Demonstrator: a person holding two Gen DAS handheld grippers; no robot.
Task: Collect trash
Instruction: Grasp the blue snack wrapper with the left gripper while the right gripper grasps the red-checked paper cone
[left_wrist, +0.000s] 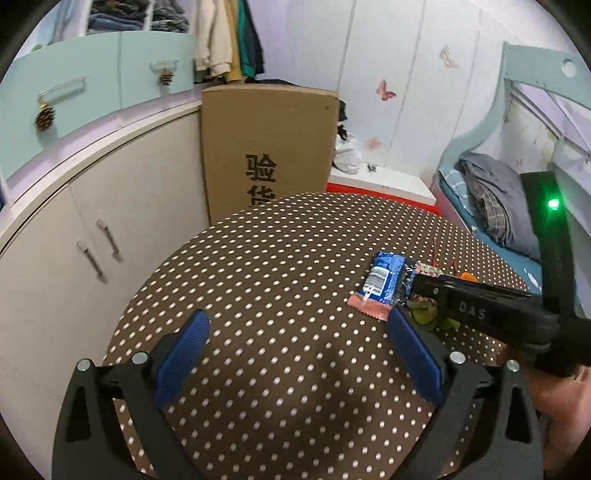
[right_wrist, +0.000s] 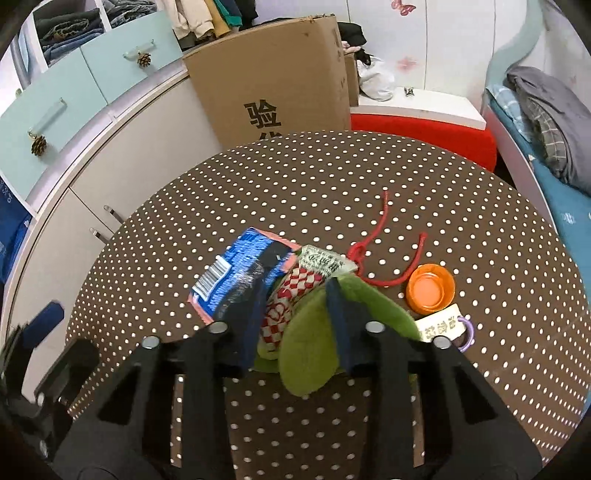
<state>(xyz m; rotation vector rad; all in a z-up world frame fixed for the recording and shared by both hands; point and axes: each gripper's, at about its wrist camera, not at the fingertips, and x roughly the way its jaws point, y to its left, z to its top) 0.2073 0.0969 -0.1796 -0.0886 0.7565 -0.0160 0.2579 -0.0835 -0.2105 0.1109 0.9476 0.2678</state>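
Observation:
A blue snack wrapper (right_wrist: 240, 273) lies on the round brown polka-dot table (right_wrist: 332, 177), also in the left wrist view (left_wrist: 384, 282). My right gripper (right_wrist: 295, 291) is partly closed around a red-and-white checkered pouch with a green leaf-shaped piece (right_wrist: 306, 354); whether the pads press it is unclear. A red cord (right_wrist: 373, 243), an orange bottle cap (right_wrist: 430, 286) and a paper tag with a purple ring (right_wrist: 443, 326) lie just to the right. My left gripper (left_wrist: 299, 325) is open and empty above the table, left of the wrapper. The right gripper's body (left_wrist: 491, 310) shows there.
A tall cardboard box (left_wrist: 269, 144) stands behind the table against white cabinets (left_wrist: 74, 236). A red stool with a white top (right_wrist: 417, 122) is at the back right. A bed with grey bedding (right_wrist: 546, 118) runs along the right.

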